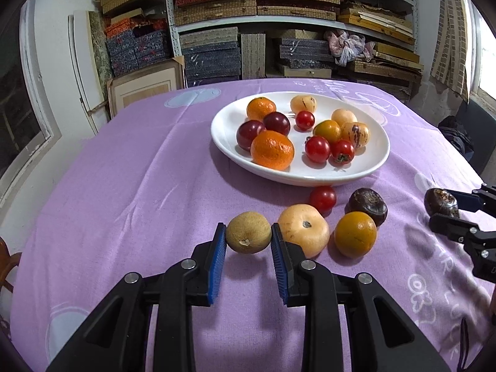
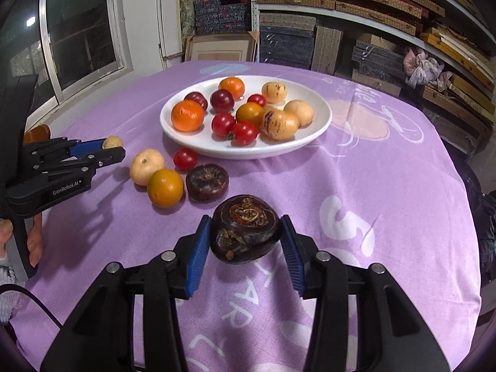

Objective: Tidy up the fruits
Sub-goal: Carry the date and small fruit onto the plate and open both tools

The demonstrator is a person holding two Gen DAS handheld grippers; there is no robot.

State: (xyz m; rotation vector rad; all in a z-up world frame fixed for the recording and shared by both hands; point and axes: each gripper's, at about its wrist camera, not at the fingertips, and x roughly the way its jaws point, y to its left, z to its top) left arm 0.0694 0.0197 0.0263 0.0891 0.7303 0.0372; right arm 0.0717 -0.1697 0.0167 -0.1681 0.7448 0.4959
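We have a small tan round fruit pinched between the blue pads of our left gripper, clear of the purple tablecloth. Our right gripper is clamped on a dark brown water chestnut, held above the cloth as well, well apart from the other tongs. Between the two grippers four pieces lie loose on the cloth: a pale peach-coloured fruit, an orange-yellow fruit just beside it, a second water chestnut and a cherry tomato close to the plate's near rim. Beyond them sits the white plate, loaded with two mandarins, two dark red plums, cherry tomatoes and pale speckled fruits. Behind the table, shelves of stacked boxes fill the wall.
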